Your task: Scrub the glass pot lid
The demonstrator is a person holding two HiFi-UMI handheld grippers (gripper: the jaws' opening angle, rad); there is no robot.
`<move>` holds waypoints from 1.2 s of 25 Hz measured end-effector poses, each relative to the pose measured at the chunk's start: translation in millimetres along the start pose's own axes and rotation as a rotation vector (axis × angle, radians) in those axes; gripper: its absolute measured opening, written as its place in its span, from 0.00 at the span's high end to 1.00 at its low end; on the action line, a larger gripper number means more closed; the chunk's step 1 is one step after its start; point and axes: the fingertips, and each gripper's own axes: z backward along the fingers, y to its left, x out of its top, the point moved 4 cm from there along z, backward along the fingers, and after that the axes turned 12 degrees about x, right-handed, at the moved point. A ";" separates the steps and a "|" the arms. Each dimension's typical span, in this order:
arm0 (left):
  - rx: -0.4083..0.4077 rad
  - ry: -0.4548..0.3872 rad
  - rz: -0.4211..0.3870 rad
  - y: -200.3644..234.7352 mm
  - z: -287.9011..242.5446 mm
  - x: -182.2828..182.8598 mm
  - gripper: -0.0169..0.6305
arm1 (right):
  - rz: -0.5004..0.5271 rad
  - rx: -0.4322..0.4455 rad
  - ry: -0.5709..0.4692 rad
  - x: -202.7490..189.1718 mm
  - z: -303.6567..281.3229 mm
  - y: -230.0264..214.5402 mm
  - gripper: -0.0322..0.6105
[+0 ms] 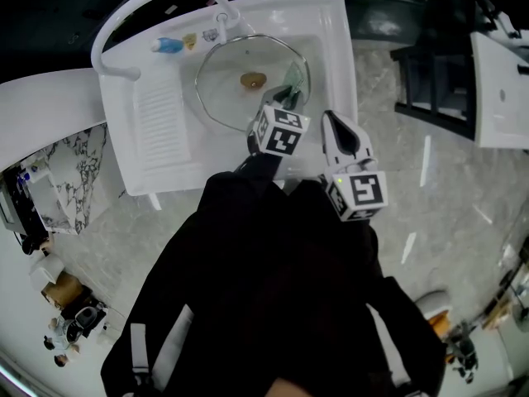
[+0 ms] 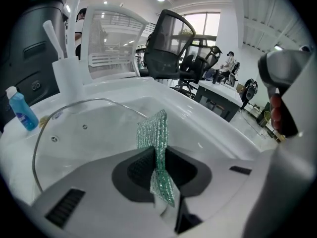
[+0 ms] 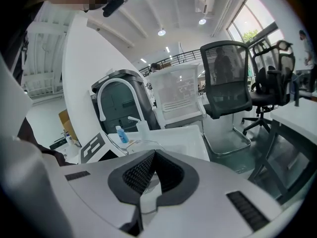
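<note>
**Cloth Pinched, Lid Unheld**

The left gripper's (image 2: 157,158) jaws pinch a green mesh cloth (image 2: 154,132) over the glass pot lid (image 1: 221,91) lying in the sink (image 1: 332,25). The right gripper's (image 3: 150,171) jaws sit together, empty. With nothing steadying it, the lid may skid under scrubbing.

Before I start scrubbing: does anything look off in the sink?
Nothing stands out. The glass lid lies in the sink, the blue bottle stands upright, and the left gripper grips the green cloth.
</note>
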 end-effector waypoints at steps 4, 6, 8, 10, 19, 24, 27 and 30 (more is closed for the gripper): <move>0.023 -0.023 0.026 12.3 14.0 -1.3 0.88 | 0.019 0.025 0.002 3.7 -4.9 6.6 0.95; 0.039 -0.034 0.037 19.8 20.9 -2.5 0.88 | 0.029 0.039 0.006 4.8 -8.1 10.1 0.95; 0.057 -0.045 0.047 27.7 28.3 -4.7 0.88 | 0.041 0.056 0.010 6.1 -11.8 14.1 0.95; 0.075 -0.054 0.060 36.6 36.0 -8.7 0.88 | 0.054 0.075 0.013 8.0 -16.2 18.7 0.95; 0.176 -0.037 0.166 82.6 55.2 -44.2 0.88 | 0.102 0.145 0.039 10.5 -31.4 34.9 0.95; 0.235 -0.018 0.228 106.8 64.4 -62.3 0.88 | 0.116 0.184 0.046 11.1 -39.6 41.8 0.95; 0.265 0.001 0.253 119.4 69.4 -74.3 0.88 | 0.124 0.203 0.051 10.3 -44.3 46.3 0.95; 0.308 0.004 0.254 131.5 76.6 -81.8 0.88 | 0.130 0.218 0.053 10.8 -47.2 48.2 0.95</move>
